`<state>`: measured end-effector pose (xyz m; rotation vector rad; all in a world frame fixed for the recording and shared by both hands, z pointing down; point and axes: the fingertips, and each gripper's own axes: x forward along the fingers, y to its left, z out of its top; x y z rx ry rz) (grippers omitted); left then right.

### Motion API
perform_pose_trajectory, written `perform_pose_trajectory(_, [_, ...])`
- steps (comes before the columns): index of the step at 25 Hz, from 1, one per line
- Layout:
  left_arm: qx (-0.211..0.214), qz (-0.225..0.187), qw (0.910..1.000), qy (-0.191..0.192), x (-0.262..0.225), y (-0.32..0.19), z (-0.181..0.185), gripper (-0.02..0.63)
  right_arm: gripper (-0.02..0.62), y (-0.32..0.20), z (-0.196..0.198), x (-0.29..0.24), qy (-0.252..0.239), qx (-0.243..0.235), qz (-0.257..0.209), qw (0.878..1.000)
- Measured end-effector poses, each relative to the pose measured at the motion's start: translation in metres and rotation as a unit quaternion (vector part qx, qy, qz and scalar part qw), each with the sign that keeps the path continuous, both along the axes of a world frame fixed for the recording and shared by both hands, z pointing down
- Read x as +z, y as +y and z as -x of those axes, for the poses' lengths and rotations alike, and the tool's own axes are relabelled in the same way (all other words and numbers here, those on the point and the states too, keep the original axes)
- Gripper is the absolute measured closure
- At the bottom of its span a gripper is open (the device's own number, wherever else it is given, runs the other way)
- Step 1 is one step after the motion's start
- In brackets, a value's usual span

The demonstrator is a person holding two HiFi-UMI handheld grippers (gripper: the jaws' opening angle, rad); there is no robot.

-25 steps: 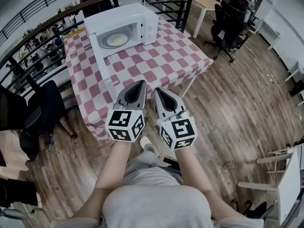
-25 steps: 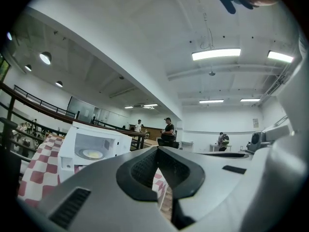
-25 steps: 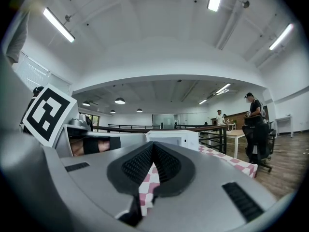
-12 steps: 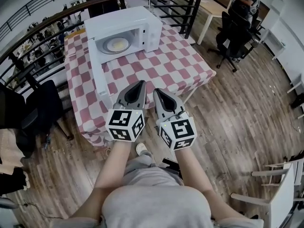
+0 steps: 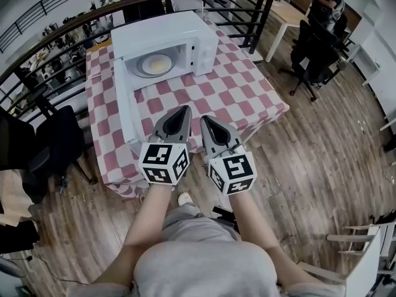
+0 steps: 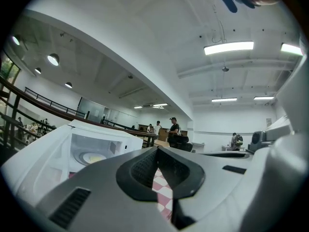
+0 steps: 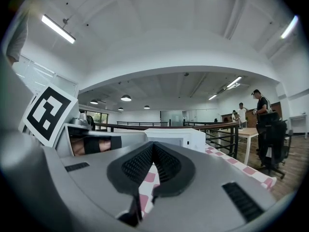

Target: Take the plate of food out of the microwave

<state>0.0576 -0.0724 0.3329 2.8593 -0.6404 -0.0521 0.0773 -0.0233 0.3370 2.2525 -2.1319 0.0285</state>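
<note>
The table (image 5: 247,98), draped in a red-and-white checked cloth, stands close against a dark railing (image 5: 74,23). The person faces it from the near side, so the whole job lies straight ahead. At the table's far end sits the white microwave (image 5: 167,30), its opening turned toward the person. Its door (image 5: 127,113) is swung fully out on the left hinge and juts toward the person. That leaves the cavity free to enter from the front and the right, while the door fences off the left side of the approach.

The left gripper (image 5: 184,108) and the right gripper (image 5: 205,118) are held side by side in front of the body, over the near edge of the table, tips pointing at the microwave. Each has its jaws pressed together with nothing between them; only checked cloth shows past the pads. This looks like a carrying posture for the approach rather than a reach, and the jaws will likely need to part before any grasp.

The plate of food (image 5: 154,62) rests flat in the middle of the cavity floor, well apart from both grippers and untouched, so the removal has not yet begun.
</note>
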Motion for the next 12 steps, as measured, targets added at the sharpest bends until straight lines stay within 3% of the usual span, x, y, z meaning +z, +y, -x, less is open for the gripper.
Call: perform_pose_trajectory(12, [-0.032,0.021,0.9992,-0.006,0.018,-0.065,-0.033,0.603,0.571,-0.058,-0.040,0.014,-0.009,-0.022,0.015,1.000])
